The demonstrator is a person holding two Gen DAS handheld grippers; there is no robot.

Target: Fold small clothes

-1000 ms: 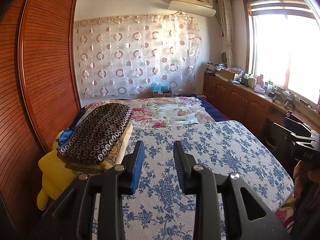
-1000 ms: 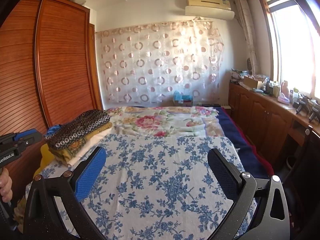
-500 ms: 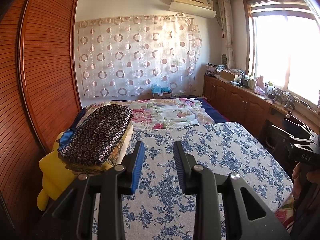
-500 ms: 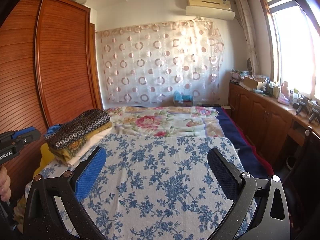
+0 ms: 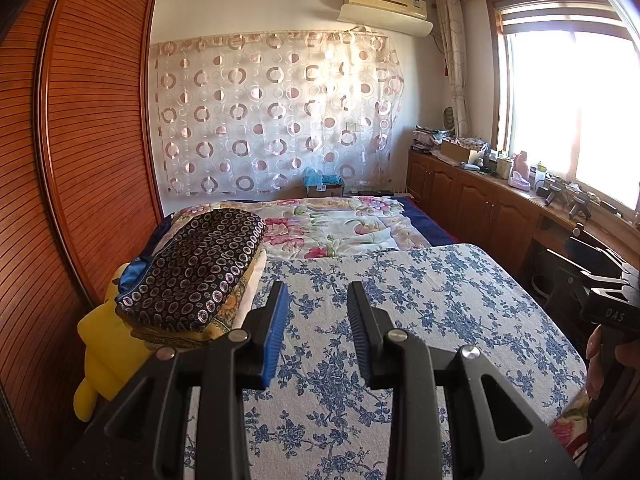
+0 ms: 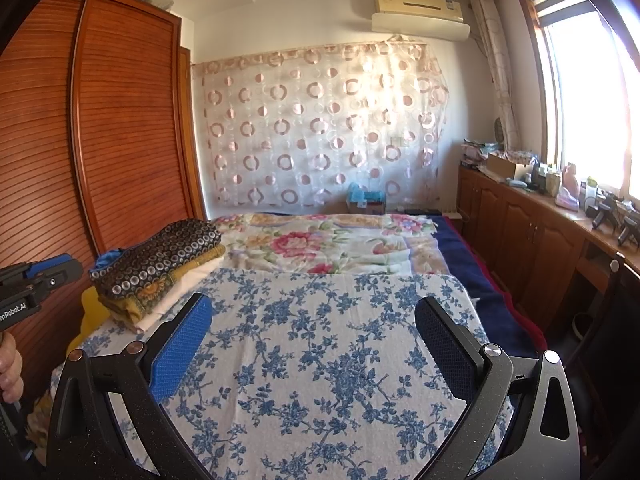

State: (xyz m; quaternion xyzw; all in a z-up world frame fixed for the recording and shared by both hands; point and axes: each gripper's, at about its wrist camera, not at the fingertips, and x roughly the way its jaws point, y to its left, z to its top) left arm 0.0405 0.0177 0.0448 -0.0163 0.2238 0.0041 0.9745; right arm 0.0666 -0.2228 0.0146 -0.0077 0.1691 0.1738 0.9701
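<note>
Both grippers are held above the near end of the bed, angled a little downward toward the blue-flowered white sheet [image 6: 320, 340] that covers it. The left gripper [image 5: 318, 304] has its jaws parted by a narrow gap with nothing between the blue pads, only the sheet seen below. The right gripper [image 6: 314, 328] has its jaws spread wide, also empty, with bare sheet between its fingers. In the right wrist view the left gripper's body shows at the left edge, with the person's hand [image 6: 10, 368] wrapped round the handle below it; in the left wrist view the right gripper's dark body sits at the right edge with fingers of the other hand [image 5: 600, 360] beneath it. The folded clothes form a stack [image 5: 192, 276] on the left side of the bed, far from both sets of jaws: a dark piece with small rings on top, yellow and white layers under it. A yellow soft toy [image 5: 106, 344] lies against the stack's left side, beside the wooden wardrobe [image 5: 80, 140]
</note>
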